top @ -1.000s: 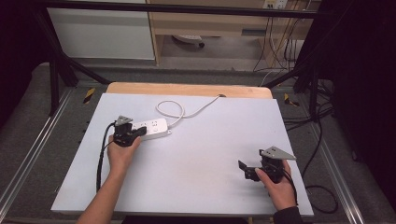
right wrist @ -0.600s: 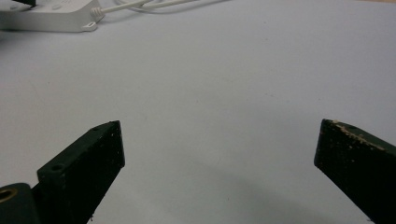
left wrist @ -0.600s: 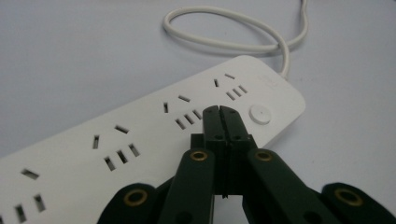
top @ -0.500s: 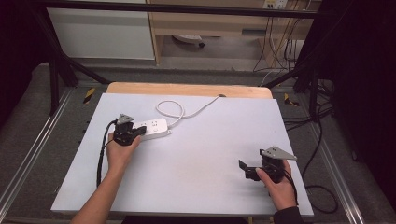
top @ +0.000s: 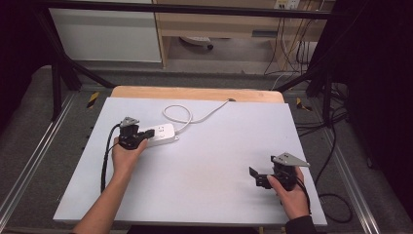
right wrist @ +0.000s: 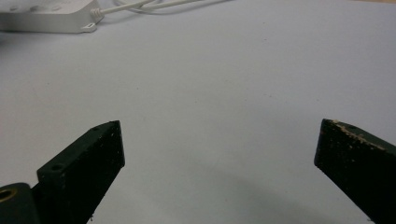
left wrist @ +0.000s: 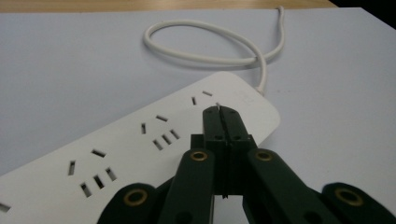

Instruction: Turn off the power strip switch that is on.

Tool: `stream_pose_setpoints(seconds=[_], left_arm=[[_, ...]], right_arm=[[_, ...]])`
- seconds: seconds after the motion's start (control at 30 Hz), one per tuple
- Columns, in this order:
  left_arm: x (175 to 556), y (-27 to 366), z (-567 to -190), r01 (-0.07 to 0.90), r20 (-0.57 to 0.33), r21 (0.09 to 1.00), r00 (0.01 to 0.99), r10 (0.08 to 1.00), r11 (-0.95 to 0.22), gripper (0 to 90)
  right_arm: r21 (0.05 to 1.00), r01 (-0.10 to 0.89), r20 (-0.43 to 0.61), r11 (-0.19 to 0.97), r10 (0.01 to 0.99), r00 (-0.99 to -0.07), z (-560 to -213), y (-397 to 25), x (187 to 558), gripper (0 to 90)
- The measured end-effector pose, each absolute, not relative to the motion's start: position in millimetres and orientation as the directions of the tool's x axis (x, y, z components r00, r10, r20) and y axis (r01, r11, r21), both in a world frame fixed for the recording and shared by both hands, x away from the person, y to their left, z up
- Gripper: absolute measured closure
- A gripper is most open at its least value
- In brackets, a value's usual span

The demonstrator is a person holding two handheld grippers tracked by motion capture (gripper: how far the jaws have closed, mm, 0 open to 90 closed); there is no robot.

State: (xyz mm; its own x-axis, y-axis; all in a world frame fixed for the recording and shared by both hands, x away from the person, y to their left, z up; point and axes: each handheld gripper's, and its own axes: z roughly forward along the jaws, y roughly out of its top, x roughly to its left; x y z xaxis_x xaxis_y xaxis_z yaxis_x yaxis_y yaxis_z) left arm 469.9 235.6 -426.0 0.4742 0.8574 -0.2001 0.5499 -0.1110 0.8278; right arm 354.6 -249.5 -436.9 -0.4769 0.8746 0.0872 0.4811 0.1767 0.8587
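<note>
Power strip (left wrist: 154, 140), white with rows of dark slots and a looped cord (left wrist: 210, 44), lies under my left gripper (left wrist: 223, 112), jaws pressed together; my right gripper (right wrist: 219, 149) gapes wide.

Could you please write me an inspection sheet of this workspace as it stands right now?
Surface: pale grey table top, wooden edge at the far side, bare apart from the job's things.
Job's things: white power strip lying flat, sockets up, nothing plugged in.
Clutter: nothing seen.
Grippers: left gripper jaws closed together, tips over the power strip; whether they touch it cannot be told. Right gripper jaws wide apart, holding nothing, over bare table near the right edge.
Cables: white cord loops once behind the strip and runs to the far edge; black gripper cable trails along the left forearm.
Surroundings: dark floor, metal frame rails, loose cables on the right.
</note>
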Motion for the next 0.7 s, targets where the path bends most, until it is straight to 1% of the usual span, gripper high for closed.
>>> stream_pose_setpoints(seconds=[0.17,0.2,0.33,0.47,0.63,0.7], left_arm=[[470.1,233.8,-425.6,0.543,-0.205,0.833,0.478,0.854,-0.104,89.0],[470.3,233.5,-425.9,0.544,-0.204,0.833,0.478,0.854,-0.105,84.2],[469.2,232.2,-425.0,0.531,-0.189,0.839,0.485,0.854,-0.116,78.0],[468.3,230.5,-423.3,0.521,-0.194,0.847,0.493,0.848,-0.109,64.5],[466.9,229.0,-422.2,0.518,-0.211,0.849,0.512,0.832,-0.104,56.1],[466.3,228.5,-421.4,0.518,-0.215,0.85,0.51,0.833,-0.098,49.7]], right_arm=[[0.858,0.482,0.088,0.177,0.875,-0.477,-437.2,-249.7,354.7,2.4],[0.857,0.483,0.087,0.179,0.874,-0.478,-437.2,-249.7,354.8,2.4],[0.856,0.485,0.089,0.177,0.875,-0.476,-437.3,-249.6,354.7,2.4],[0.857,0.484,0.088,0.178,0.874,-0.477,-437.5,-249.9,355.1,2.4],[0.855,0.488,0.094,0.174,0.874,-0.477,-437.4,-250.0,354.9,2.4],[0.857,0.486,0.093,0.173,0.874,-0.477,-437.4,-250.0,355.1,2.4]])
